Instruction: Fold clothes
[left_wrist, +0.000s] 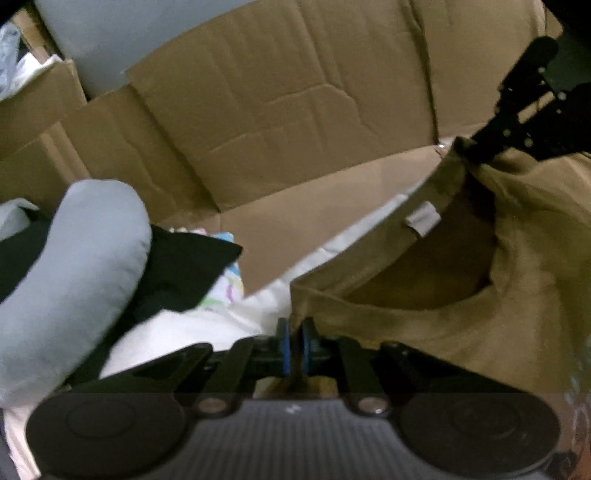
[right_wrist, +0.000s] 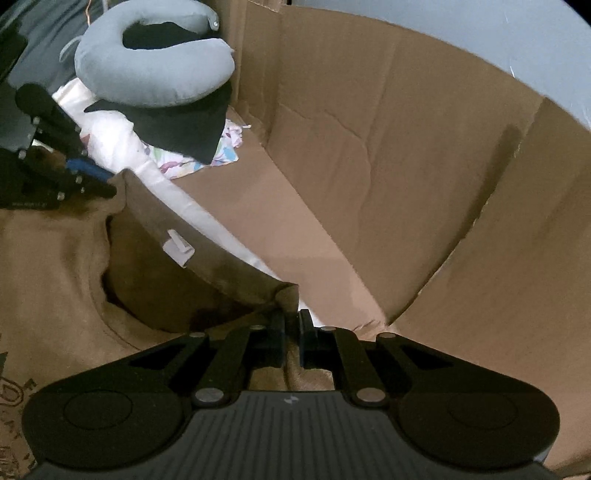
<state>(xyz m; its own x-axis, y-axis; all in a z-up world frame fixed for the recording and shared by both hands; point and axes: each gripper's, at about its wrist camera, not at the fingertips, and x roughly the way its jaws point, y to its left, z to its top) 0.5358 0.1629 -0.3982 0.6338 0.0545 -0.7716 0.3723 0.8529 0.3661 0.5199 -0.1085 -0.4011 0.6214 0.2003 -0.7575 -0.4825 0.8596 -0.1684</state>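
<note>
Right gripper (right_wrist: 292, 332) pinching a brown shirt (right_wrist: 55, 266) at its collar, left gripper (right_wrist: 107, 181) clamping the opposite shoulder, neck pillow (right_wrist: 155, 74) beside a cardboard wall (right_wrist: 388, 147)

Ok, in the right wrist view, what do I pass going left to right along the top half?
Left claw pinching the brown shirt's collar → grey neck pillow lying on a black cloth → patterned fabric → cardboard box wall.

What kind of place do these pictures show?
Probably a bed in a home, used as a folding spot: a neck pillow on white bedding, cardboard sheets behind, both grippers pinching a brown T-shirt.
</note>
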